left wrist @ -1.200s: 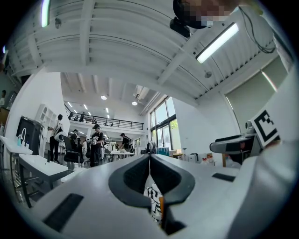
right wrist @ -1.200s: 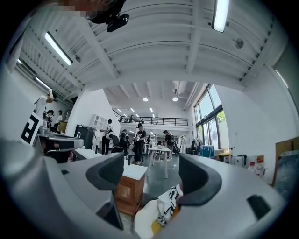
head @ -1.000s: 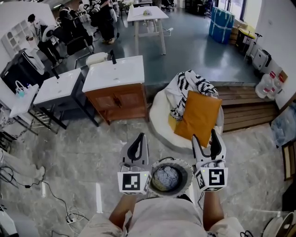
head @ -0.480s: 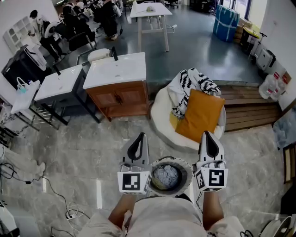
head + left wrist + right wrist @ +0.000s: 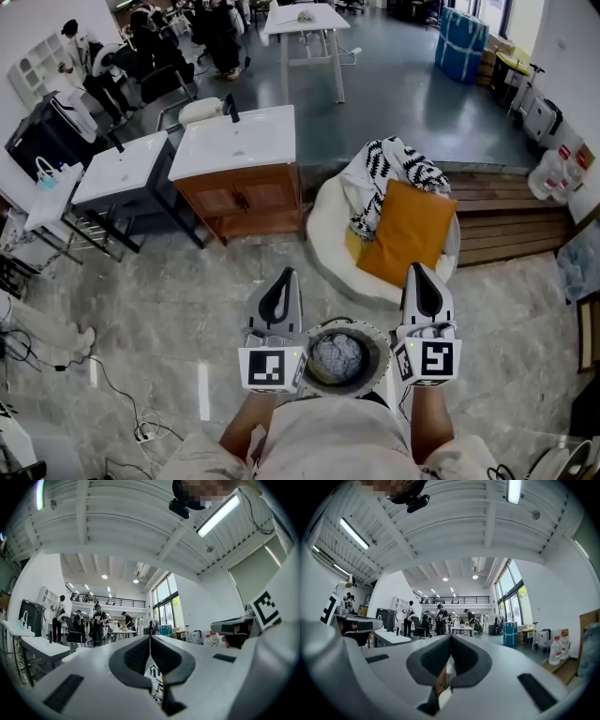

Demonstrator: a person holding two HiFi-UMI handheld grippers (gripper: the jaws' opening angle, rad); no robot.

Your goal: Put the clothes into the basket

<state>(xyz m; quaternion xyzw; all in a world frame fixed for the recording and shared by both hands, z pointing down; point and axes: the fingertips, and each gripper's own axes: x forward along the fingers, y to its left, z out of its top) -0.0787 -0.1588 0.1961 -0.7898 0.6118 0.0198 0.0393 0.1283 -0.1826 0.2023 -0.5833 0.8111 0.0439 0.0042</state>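
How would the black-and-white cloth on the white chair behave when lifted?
Probably floppy: the black-and-white cloth lies crumpled and draped over the white chair, so it would likely sag. It looks light. The orange piece overlaps its edge, so it may snag.

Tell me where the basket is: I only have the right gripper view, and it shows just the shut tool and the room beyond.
Observer: The basket sits between the left tool and the right tool, close to the person's body.
Operator: Anything in it?
Observer: Yes, a crumpled grey cloth lies inside.
Operator: What is left to fetch?
Observer: A black-and-white patterned garment is draped on the white chair ahead of the tools, beside an orange piece.
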